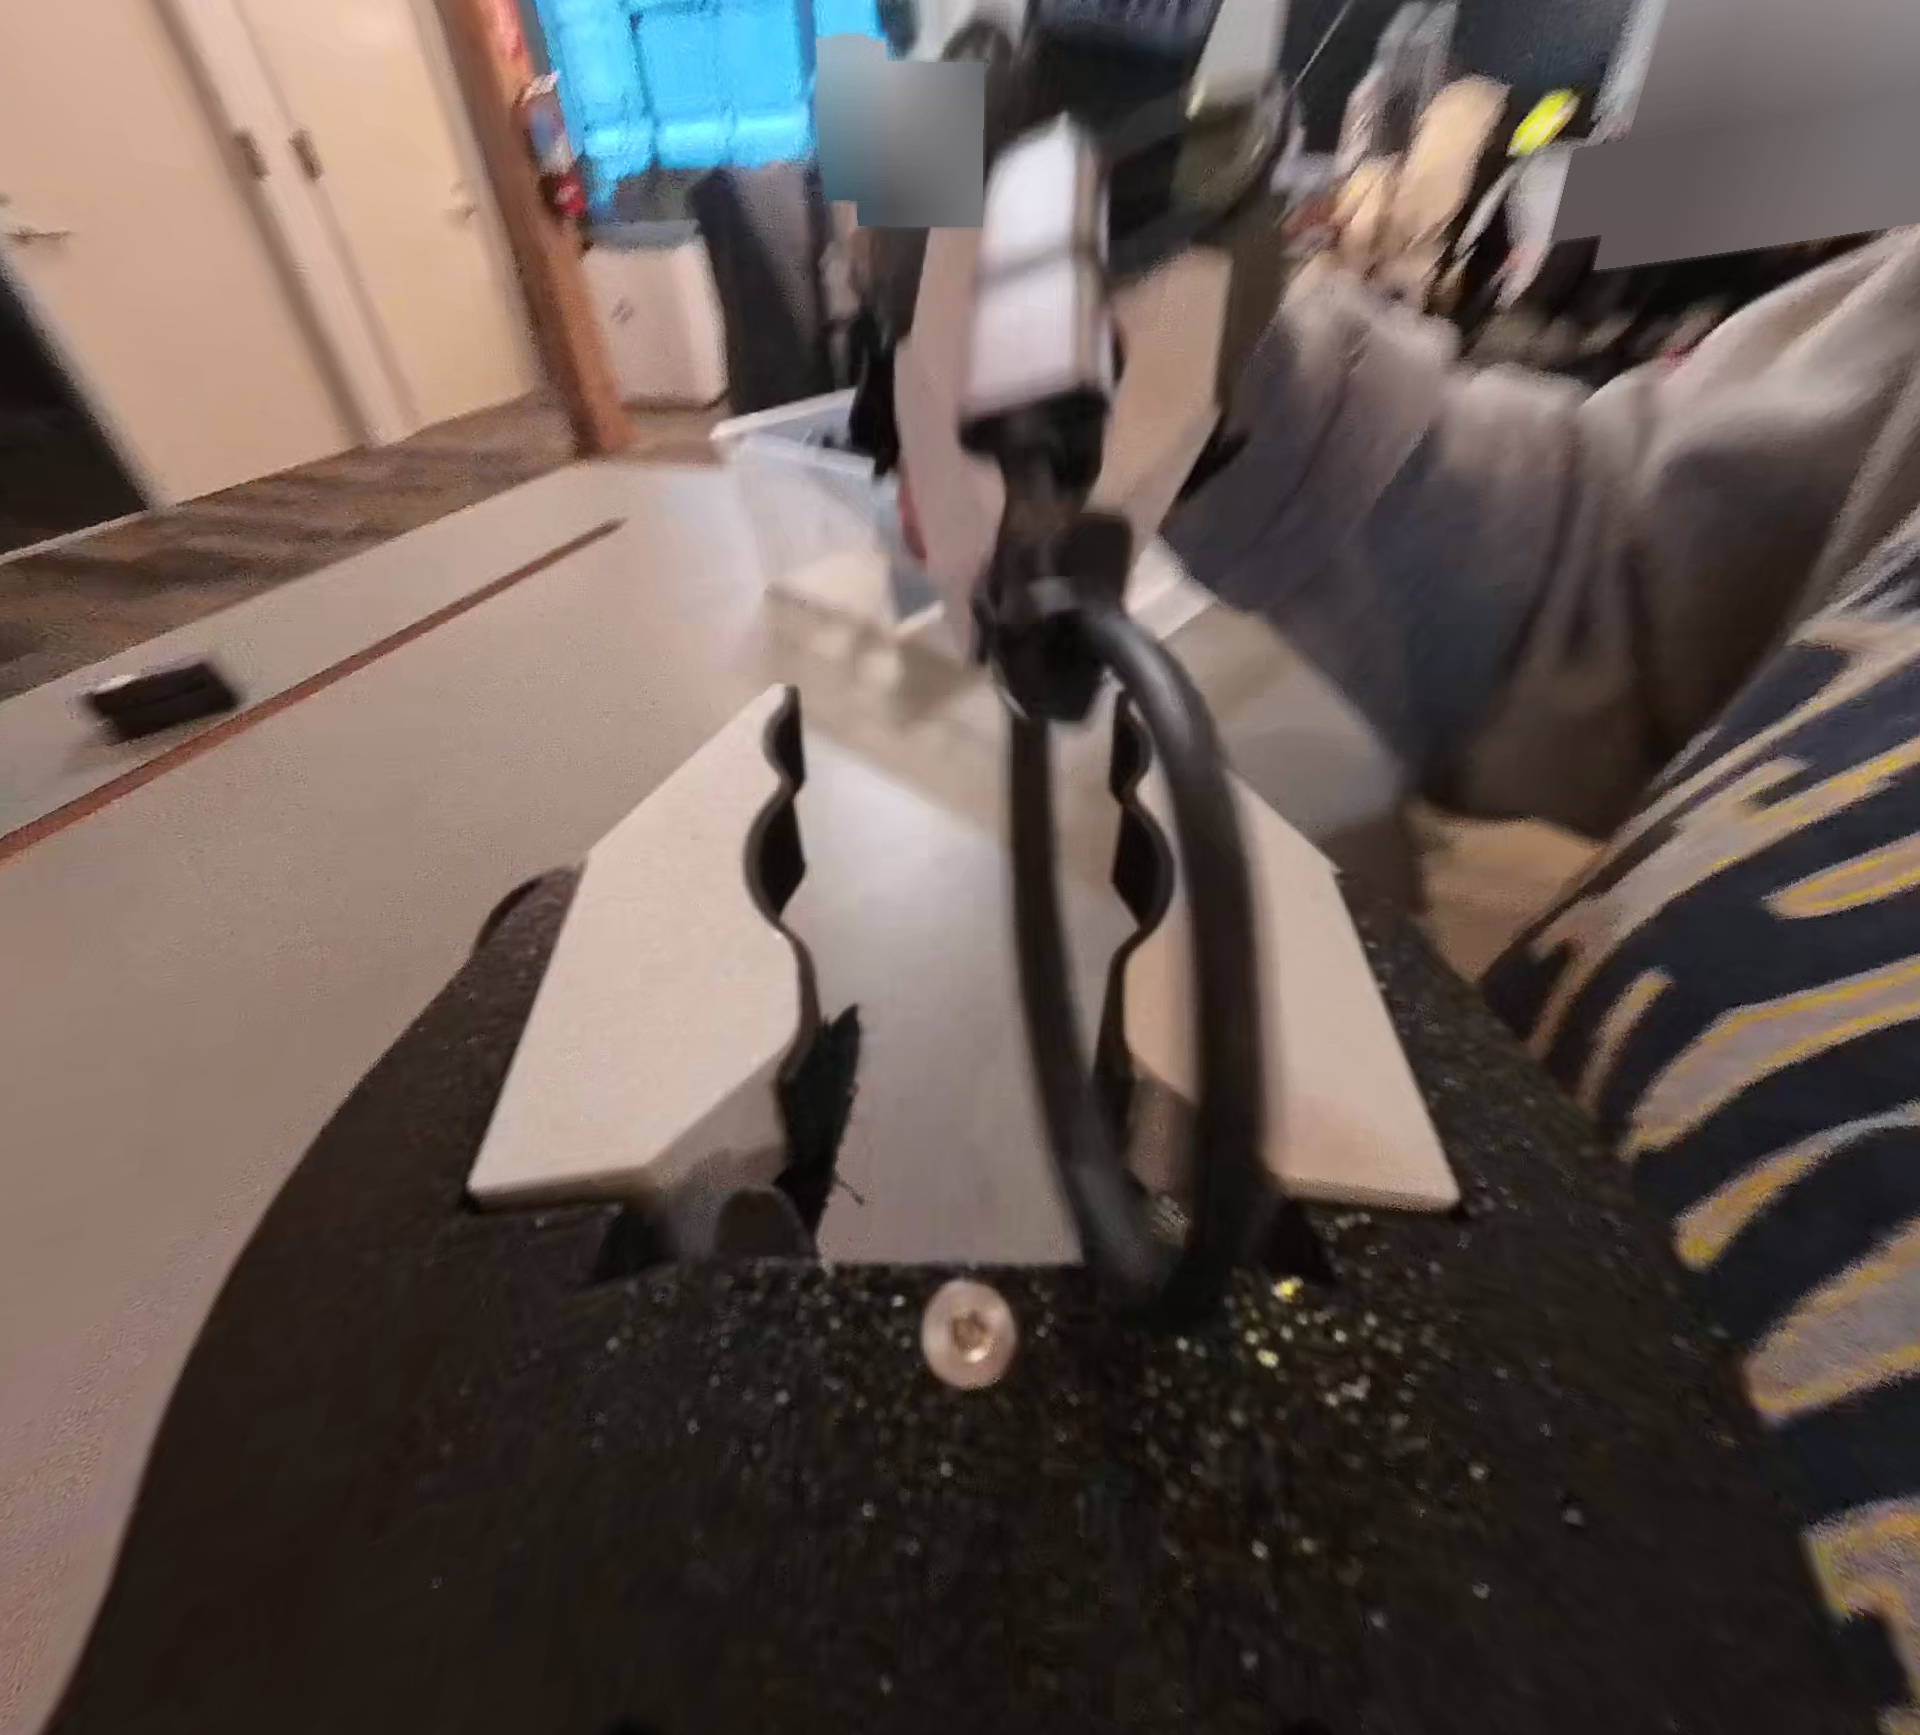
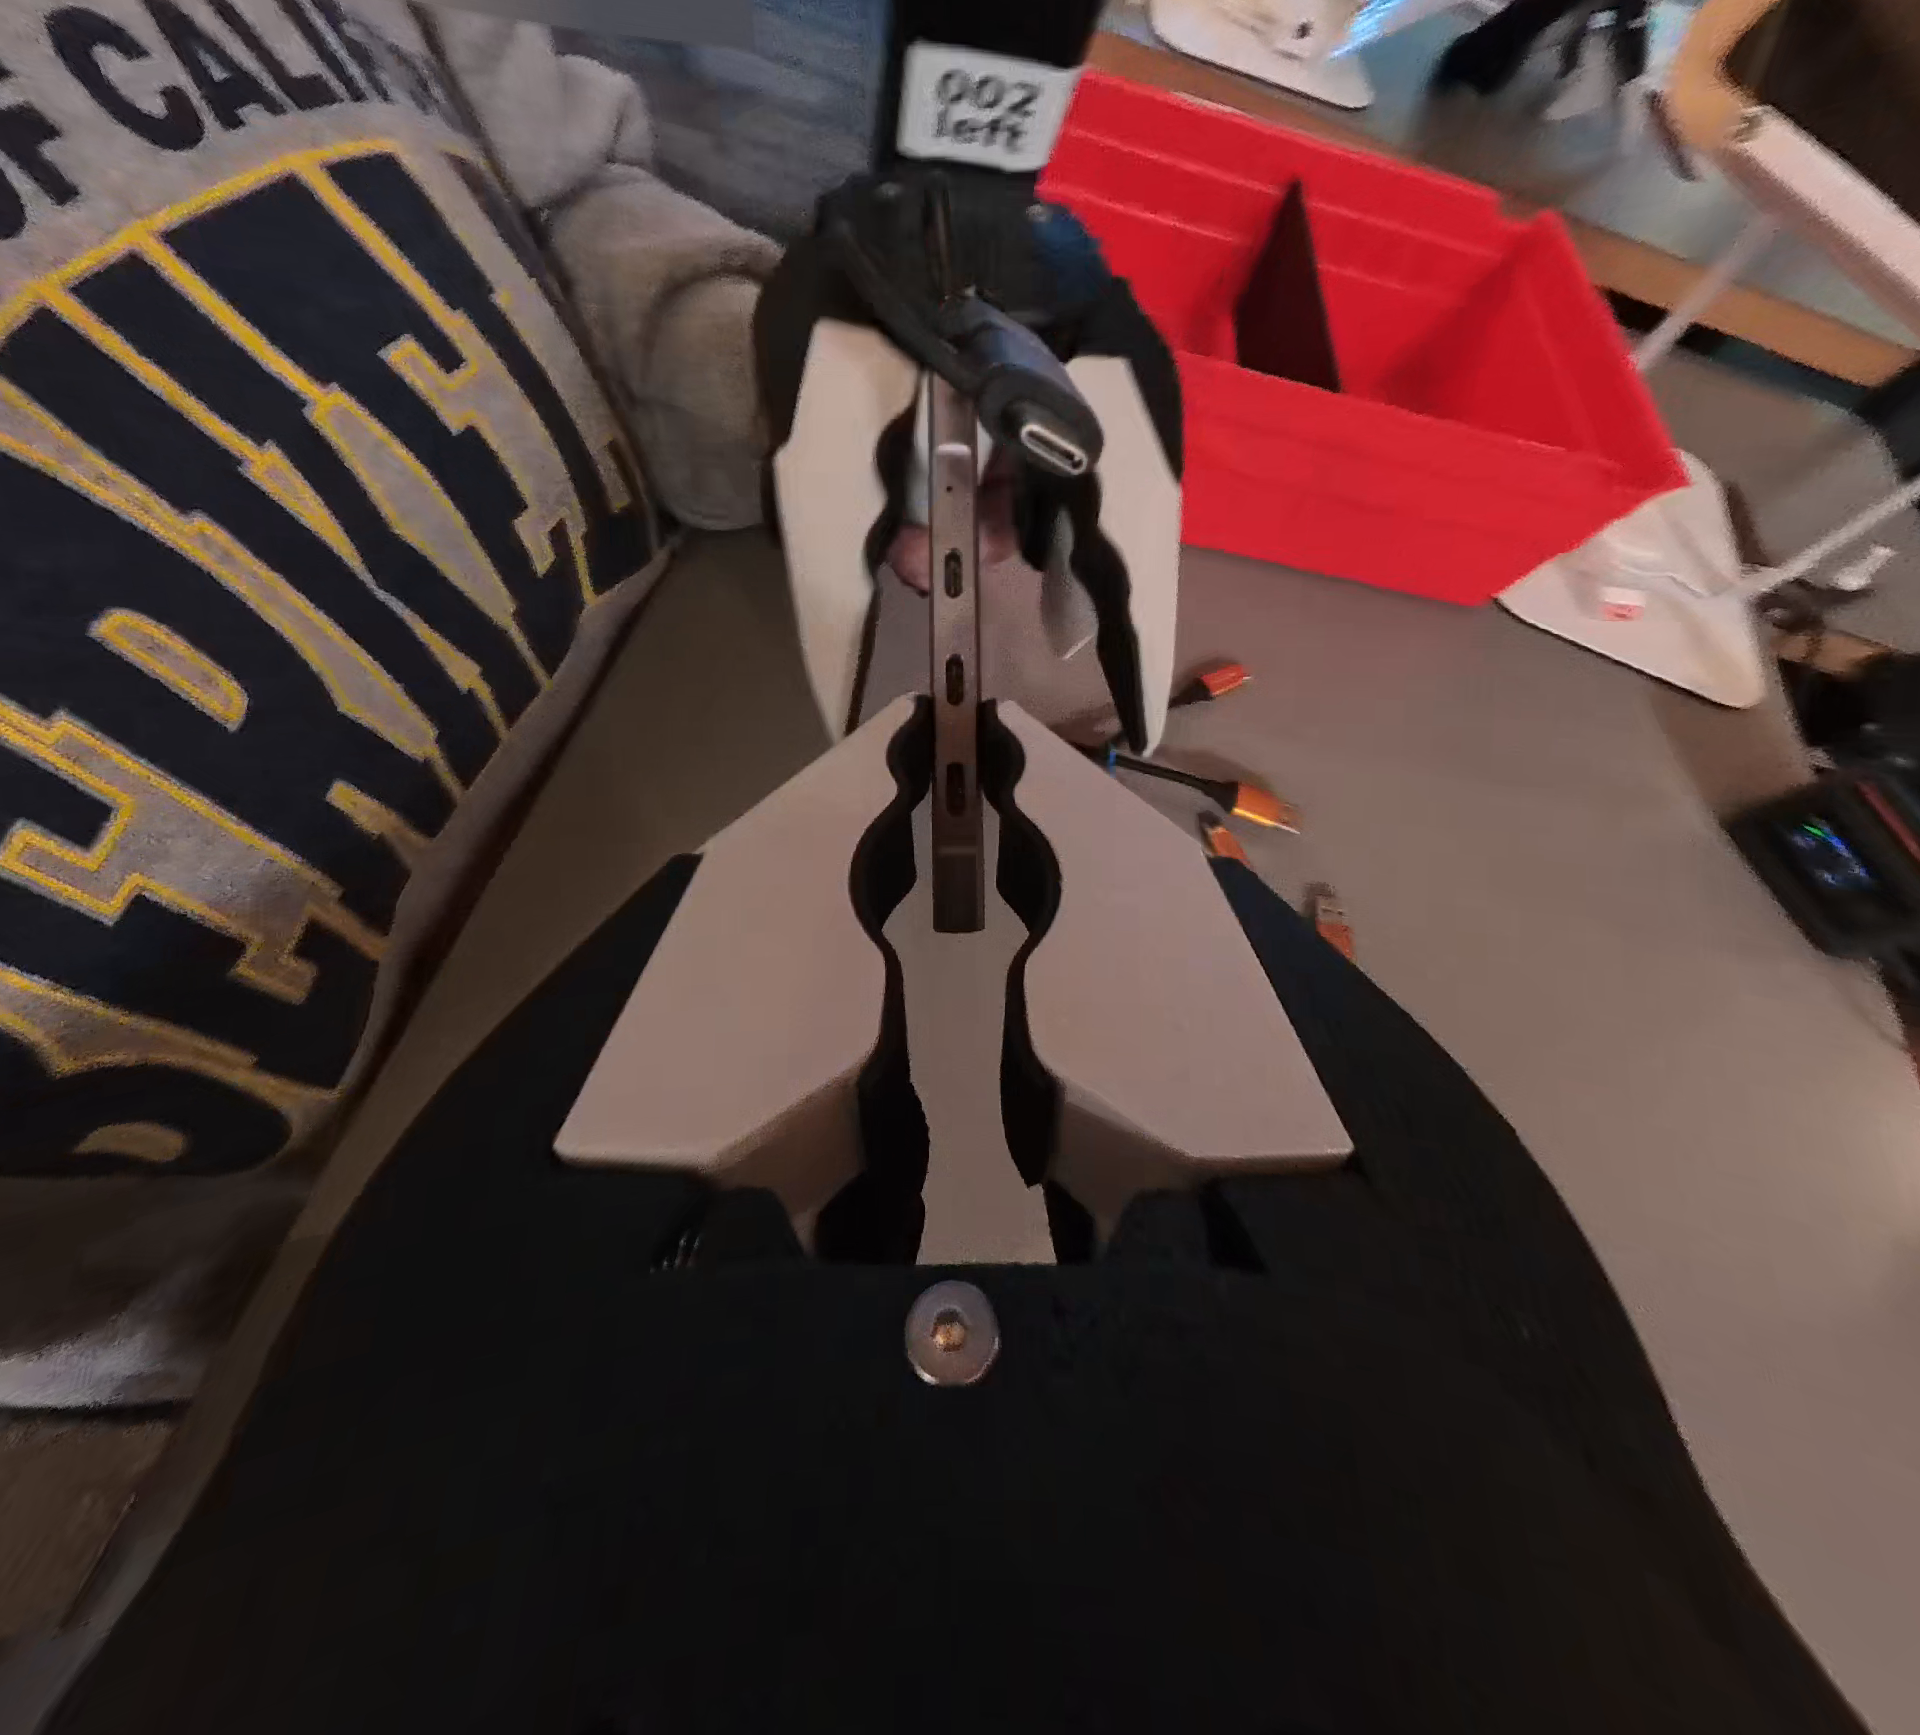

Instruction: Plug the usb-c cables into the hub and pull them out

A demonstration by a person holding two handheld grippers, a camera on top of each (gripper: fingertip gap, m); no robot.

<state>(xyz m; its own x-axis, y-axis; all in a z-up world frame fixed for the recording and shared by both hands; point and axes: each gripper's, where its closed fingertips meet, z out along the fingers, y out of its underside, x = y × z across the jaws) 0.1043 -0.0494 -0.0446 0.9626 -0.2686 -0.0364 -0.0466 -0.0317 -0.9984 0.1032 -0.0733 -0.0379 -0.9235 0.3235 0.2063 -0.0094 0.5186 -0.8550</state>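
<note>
Right gripper clamps the hub edge-on above the table; left gripper, fingers apart, has the black cable draped loose, plug beside the hub, unplugged.

the hub stands on edge between the fingers of the right gripper, above the table. beyond it is the left gripper, facing it, and the usb-c plug of a cable sits just beside the far end of the hub, to its right. a bin lies on the table behind and to the right. loose cables lie on the table right of the hub. a person's sweatshirt is at the left.

in the left wrist view the cable loops between the left gripper's fingers, and the hub is ahead of them.
</note>
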